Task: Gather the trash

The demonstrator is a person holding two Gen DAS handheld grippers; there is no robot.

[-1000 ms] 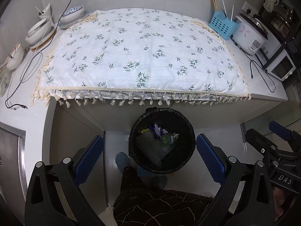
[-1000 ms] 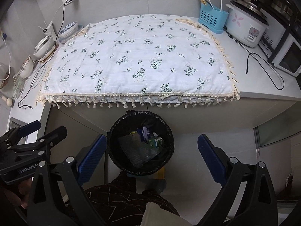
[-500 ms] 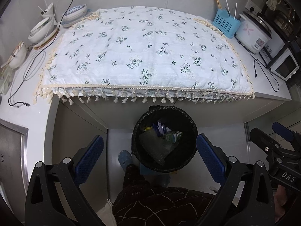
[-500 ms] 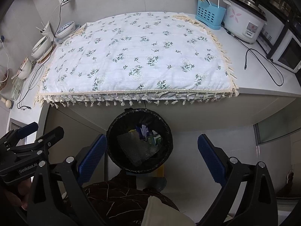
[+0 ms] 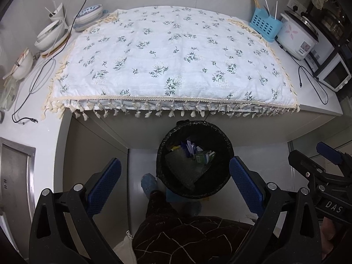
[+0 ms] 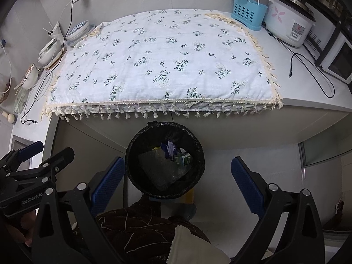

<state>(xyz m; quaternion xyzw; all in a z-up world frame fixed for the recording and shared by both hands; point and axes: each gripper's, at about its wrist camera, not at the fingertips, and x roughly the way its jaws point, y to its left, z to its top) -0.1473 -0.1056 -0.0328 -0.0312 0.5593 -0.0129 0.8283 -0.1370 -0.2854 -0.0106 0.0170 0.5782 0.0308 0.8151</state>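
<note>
Below counter (image 5: pixel 319 110), filled bin (image 5: pixel 194 189); both grippers agape

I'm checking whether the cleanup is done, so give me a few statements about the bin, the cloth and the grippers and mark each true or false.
1. The bin stands on the floor in front of the counter and holds trash. True.
2. The left gripper is shut on a wrapper. False: it is open and holds nothing.
3. Trash lies on the cloth. False: none shows on the cloth.
4. The right gripper is open. True.
5. The rice cooker stands left of the cloth. False: it stands to the right, beside the blue basket.
</note>
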